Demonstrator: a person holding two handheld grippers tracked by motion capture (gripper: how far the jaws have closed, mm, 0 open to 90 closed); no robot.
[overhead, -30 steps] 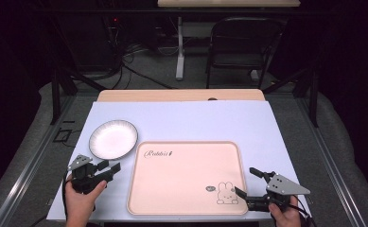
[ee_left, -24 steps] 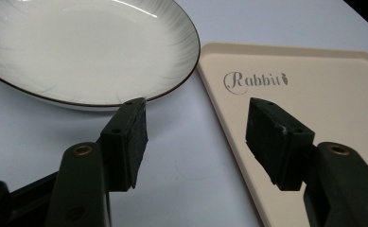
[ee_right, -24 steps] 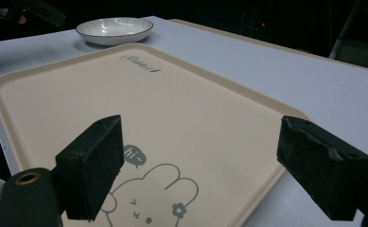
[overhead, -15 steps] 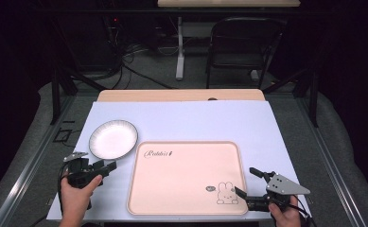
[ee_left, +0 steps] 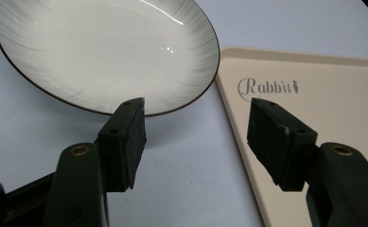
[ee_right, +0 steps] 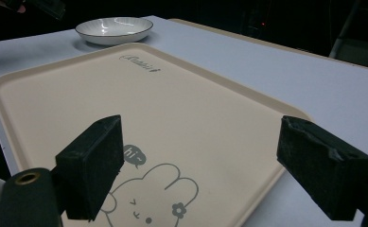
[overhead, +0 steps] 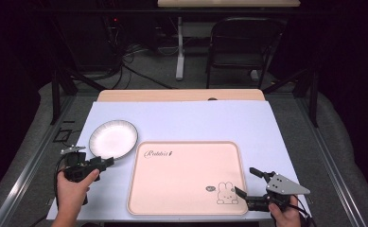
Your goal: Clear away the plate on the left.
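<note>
Resting at the left of the high view, the plate point(overhead: 113, 139) lay on the pale surface point(overhead: 196, 120), just beside the tray's point(overhead: 186, 177) upper left corner.
The left tool point(overhead: 107, 161) hovered at the plate's lower rim; its jaws had just been opening, wide apart, nothing between them. The right tool point(overhead: 246, 181), lower right, gaped empty over the tray's rabbit corner.

The left tongs point(overhead: 107, 161) now sit nearer the plate point(overhead: 113, 138) than a second ago — their jaws having just opened wide, nothing between them.
</note>
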